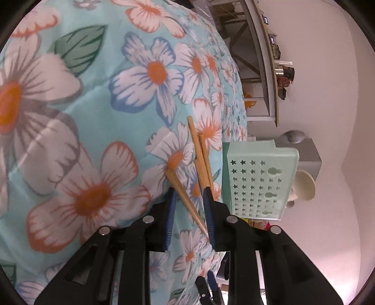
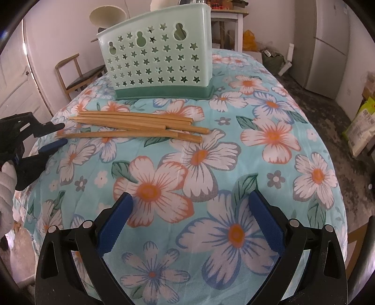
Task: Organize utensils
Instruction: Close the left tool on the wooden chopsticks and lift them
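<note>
Several wooden chopsticks lie side by side on the floral cloth in front of a mint green utensil holder with star-shaped holes. My left gripper is open at their thin ends, with one chopstick lying between its blue pads, which are not closed on it. It shows at the left edge of the right wrist view. The holder stands just beyond. My right gripper is open and empty, held above the cloth nearer the front.
The table is covered by a turquoise floral cloth. A wooden chair stands at the far left, a lamp behind the holder. A fridge and bags are on the floor at right.
</note>
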Action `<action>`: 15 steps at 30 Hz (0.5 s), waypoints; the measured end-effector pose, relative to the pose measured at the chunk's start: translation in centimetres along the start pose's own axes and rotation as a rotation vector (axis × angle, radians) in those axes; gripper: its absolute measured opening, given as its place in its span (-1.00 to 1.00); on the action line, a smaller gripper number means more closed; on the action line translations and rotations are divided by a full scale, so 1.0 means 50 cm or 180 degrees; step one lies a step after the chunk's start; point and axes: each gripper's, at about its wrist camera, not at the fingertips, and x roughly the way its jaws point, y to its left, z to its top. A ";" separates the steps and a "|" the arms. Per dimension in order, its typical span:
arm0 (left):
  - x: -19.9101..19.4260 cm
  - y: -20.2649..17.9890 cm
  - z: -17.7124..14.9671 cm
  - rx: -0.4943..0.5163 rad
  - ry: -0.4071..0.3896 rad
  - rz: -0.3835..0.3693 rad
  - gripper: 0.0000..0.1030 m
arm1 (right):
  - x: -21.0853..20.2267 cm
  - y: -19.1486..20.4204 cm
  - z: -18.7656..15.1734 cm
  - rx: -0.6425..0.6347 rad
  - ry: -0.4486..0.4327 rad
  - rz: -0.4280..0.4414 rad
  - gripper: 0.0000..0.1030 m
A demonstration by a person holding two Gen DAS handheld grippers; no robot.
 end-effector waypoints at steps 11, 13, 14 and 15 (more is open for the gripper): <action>0.024 -0.002 -0.001 -0.0268 -0.0168 0.0198 -0.76 | -0.006 -0.005 -0.004 0.0074 -0.0037 0.0060 0.85; 0.027 0.004 0.000 -0.0330 -0.0208 0.0189 -0.78 | -0.008 -0.007 -0.006 0.0095 -0.0052 0.0074 0.85; 0.027 0.002 -0.001 -0.0328 -0.0221 0.0200 -0.78 | -0.010 -0.008 -0.007 0.0104 -0.0058 0.0088 0.85; 0.028 -0.001 -0.001 -0.0311 -0.0239 0.0226 -0.78 | -0.010 -0.010 -0.008 0.0116 -0.0063 0.0104 0.85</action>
